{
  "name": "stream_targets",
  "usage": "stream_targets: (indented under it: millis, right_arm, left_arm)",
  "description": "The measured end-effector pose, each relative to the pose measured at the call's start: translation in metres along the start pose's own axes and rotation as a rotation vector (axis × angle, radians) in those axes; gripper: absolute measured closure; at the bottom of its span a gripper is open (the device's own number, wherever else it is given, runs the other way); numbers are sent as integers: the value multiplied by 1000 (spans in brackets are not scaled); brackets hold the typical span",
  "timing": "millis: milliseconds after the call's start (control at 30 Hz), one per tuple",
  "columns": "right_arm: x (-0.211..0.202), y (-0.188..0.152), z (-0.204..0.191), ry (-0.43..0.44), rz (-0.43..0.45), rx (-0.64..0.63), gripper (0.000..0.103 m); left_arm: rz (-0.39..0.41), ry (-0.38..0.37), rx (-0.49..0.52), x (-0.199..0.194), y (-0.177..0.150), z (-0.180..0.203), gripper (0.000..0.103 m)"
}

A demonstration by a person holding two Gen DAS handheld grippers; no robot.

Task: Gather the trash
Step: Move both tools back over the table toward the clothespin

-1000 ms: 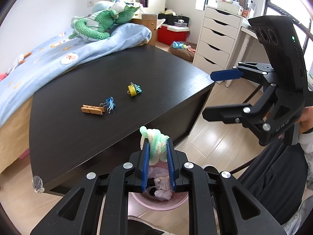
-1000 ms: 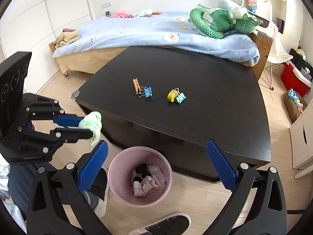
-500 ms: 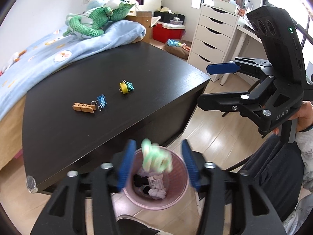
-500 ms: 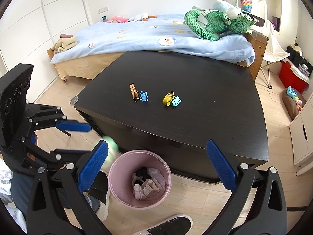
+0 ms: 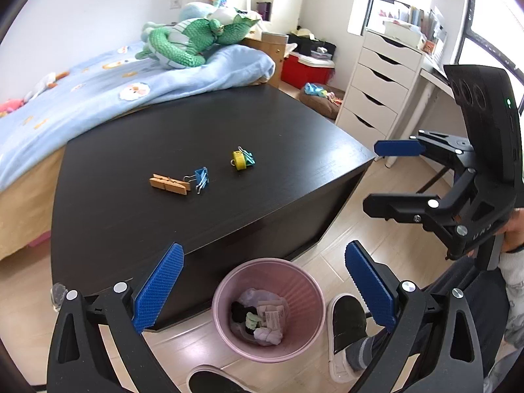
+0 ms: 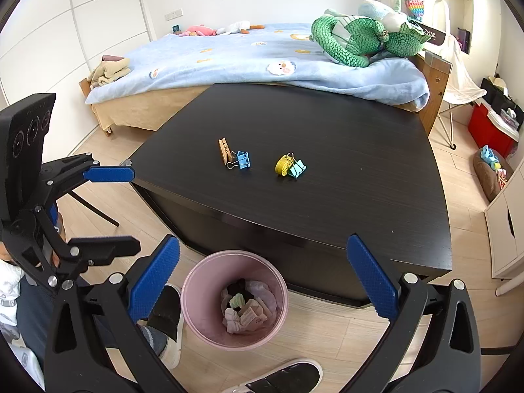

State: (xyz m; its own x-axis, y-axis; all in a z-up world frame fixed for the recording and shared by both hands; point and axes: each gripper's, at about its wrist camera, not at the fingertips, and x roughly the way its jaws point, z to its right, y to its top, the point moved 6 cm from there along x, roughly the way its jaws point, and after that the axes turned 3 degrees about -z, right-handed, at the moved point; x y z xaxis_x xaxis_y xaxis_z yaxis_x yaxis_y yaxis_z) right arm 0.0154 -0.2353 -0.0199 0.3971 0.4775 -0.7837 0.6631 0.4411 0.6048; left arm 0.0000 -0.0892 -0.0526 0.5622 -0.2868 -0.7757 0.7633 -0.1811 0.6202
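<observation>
A pink trash bin (image 5: 229, 281) stands on the floor against the black table's front edge; it also shows in the right wrist view (image 6: 196, 281). The pale green crumpled piece (image 5: 252, 319) lies inside it among other trash, and shows in the right wrist view (image 6: 236, 302) too. My left gripper (image 5: 263, 283) is open and empty above the bin. My right gripper (image 6: 262, 275) is open and empty, also above the bin. Each gripper appears in the other's view, the right (image 5: 391, 175) and the left (image 6: 122, 209).
On the black table (image 5: 137, 150) lie a wooden clothespin (image 5: 169, 184), a blue binder clip (image 5: 199, 178) and a yellow and teal clip pair (image 5: 242, 159). A bed with a green plush (image 6: 357, 37) stands behind. White drawers (image 5: 380, 82) stand at right. The person's shoes (image 5: 345, 319) flank the bin.
My left gripper opened and let go of the pale green piece, which fell into the pink bin. The left gripper then rose and pulled back. The right gripper stayed open.
</observation>
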Motion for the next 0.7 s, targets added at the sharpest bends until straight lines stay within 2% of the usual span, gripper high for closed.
stream_targets:
  millis: [467, 700]
  right_arm:
    - [6, 2, 1, -1, -11, 1, 3]
    - [10, 6, 5, -3, -11, 14, 3]
  left_arm:
    - [6, 26, -23, 0, 2, -9, 8]
    - [18, 66, -43, 0, 8, -19, 8]
